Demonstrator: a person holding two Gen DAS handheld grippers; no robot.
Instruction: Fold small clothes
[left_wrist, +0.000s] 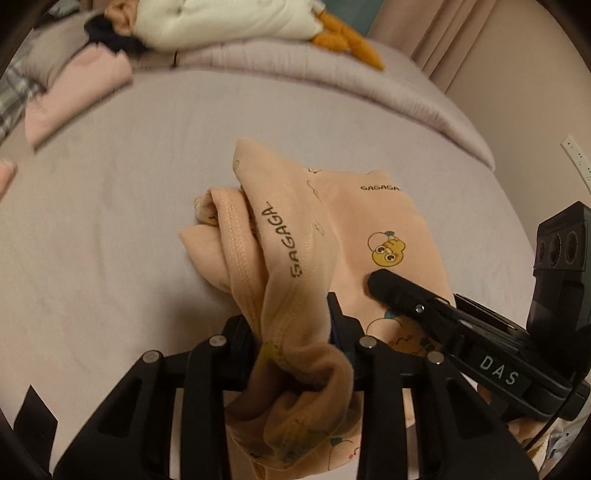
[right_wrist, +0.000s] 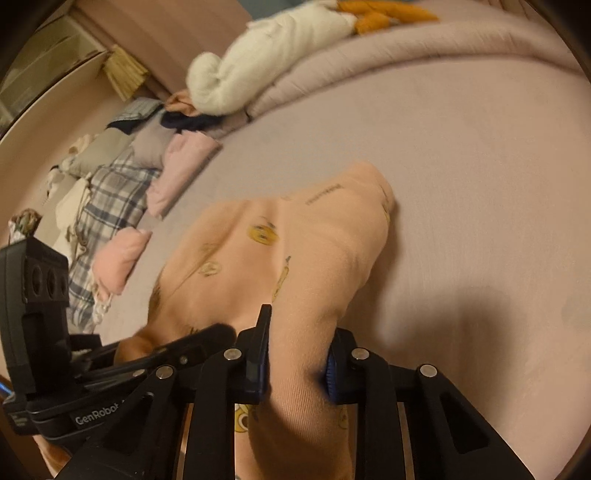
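Note:
A small peach garment (left_wrist: 332, 229) printed with yellow ducks and "GAGAGA" lies half lifted off the lilac bed sheet (left_wrist: 110, 240). My left gripper (left_wrist: 295, 332) is shut on a bunched edge of it, and the cloth hangs in a roll below the jaws. My right gripper (right_wrist: 295, 354) is shut on another thick fold of the same garment (right_wrist: 288, 251), whose far end still rests on the sheet. The right gripper's black finger (left_wrist: 391, 286) also shows in the left wrist view, lying against the cloth. The left gripper's body (right_wrist: 40, 314) appears at the left of the right wrist view.
Folded pink pieces (right_wrist: 181, 173) and a plaid cloth (right_wrist: 110, 199) lie in a heap along the bed's left side. A white and orange plush toy (left_wrist: 229, 22) sits on the rolled quilt (left_wrist: 332, 77) at the far end. A curtain (left_wrist: 461, 33) hangs at the right.

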